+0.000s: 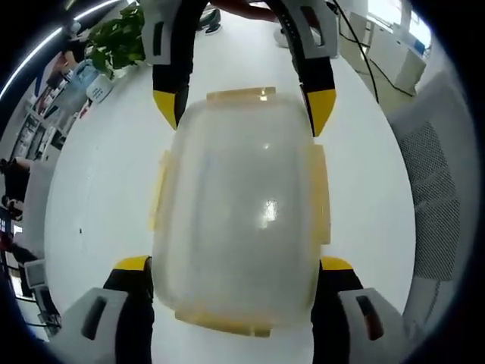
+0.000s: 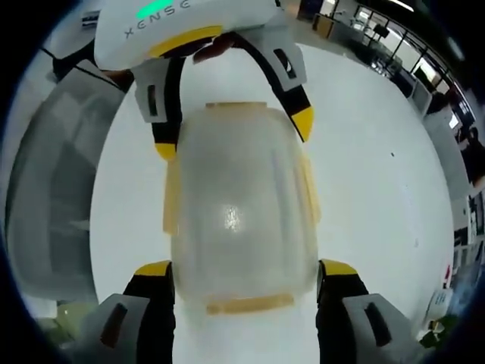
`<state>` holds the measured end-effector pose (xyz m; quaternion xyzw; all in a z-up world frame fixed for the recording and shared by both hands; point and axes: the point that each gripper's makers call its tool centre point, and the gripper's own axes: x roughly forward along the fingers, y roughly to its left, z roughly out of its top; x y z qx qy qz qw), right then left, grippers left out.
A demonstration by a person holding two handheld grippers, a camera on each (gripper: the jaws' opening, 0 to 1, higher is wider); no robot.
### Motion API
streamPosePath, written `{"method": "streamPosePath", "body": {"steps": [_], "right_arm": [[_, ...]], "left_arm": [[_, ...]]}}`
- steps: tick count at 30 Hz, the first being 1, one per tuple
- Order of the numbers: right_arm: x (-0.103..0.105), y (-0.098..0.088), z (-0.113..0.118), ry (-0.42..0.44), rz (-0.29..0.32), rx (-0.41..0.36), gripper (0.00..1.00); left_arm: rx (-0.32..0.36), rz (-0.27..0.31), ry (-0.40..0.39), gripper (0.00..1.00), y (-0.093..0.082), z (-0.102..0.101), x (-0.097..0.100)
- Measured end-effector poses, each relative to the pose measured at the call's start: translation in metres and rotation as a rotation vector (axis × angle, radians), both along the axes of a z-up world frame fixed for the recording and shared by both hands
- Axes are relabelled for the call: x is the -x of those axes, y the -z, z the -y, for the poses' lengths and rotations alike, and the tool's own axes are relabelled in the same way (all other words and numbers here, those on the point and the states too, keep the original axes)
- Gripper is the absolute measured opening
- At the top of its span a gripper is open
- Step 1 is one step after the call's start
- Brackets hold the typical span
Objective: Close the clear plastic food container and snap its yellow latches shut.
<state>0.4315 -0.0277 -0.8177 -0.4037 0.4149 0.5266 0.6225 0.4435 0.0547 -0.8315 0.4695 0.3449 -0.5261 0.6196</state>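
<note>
Two hand-held grippers meet over a clear plastic food container (image 1: 241, 216) lying on a white table (image 1: 98, 205), away from its edges, lid already down. In the left gripper view, the left gripper (image 1: 235, 264) stands with its jaws spread wide, one at either side of the container's near end; whether the yellow tips touch the walls cannot be told. From the far end the right gripper (image 1: 244, 106) reaches in the same way, jaws parted at the opposite corners. The right gripper view mirrors this. Yellow latches (image 1: 320, 193) along the long sides and at both ends seem to stand out from the walls, so they look not yet snapped. The likely hazard: a push on one latch with nothing bracing the other side could skate the light box across the smooth tabletop, or tip the lid askew. Beyond the container, potted greenery (image 1: 117, 38) sits near the table's far edge. Lettering on the left gripper's housing (image 2: 163, 26) reads "XENSE".
</note>
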Motion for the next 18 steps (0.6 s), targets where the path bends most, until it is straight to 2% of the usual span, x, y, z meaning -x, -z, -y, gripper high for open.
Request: {"method": "streamPosePath", "body": {"steps": [18], "right_arm": [[0.008,0.001,-0.051,-0.036,0.002,0.01,0.77]], "left_arm": [[0.011,-0.001,-0.041,0.88,0.0,-0.052,0.012]]}}
